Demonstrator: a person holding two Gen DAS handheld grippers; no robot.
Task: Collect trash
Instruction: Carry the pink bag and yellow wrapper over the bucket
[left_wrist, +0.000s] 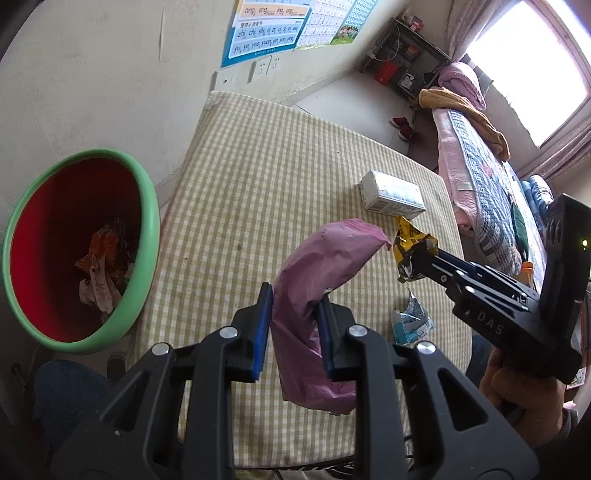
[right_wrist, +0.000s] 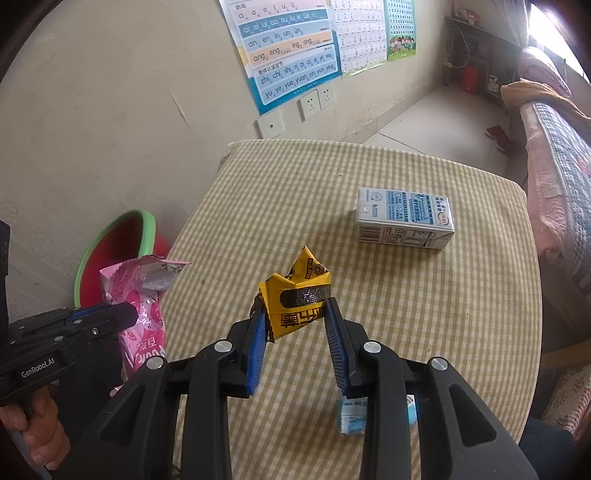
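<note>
My left gripper (left_wrist: 294, 295) is shut on a pink snack wrapper (left_wrist: 325, 254), held above the checked table (left_wrist: 258, 177). From the right wrist view the same wrapper (right_wrist: 142, 295) hangs at the left gripper (right_wrist: 125, 314). My right gripper (right_wrist: 295, 304) is shut on a crumpled yellow wrapper (right_wrist: 299, 295), also lifted off the table (right_wrist: 406, 314); the left wrist view shows that wrapper (left_wrist: 410, 240) in the right gripper (left_wrist: 415, 258). A red bin with a green rim (left_wrist: 147, 206) stands on the floor left of the table, with trash inside; its rim (right_wrist: 122, 221) shows in the right view too.
A white and blue milk carton (right_wrist: 404, 218) lies on the far right of the table, also seen as the carton (left_wrist: 391, 192). A crumpled blue-white wrapper (left_wrist: 412, 321) lies near the front edge. A bed (left_wrist: 480, 166) runs along the right. The wall is close behind the bin.
</note>
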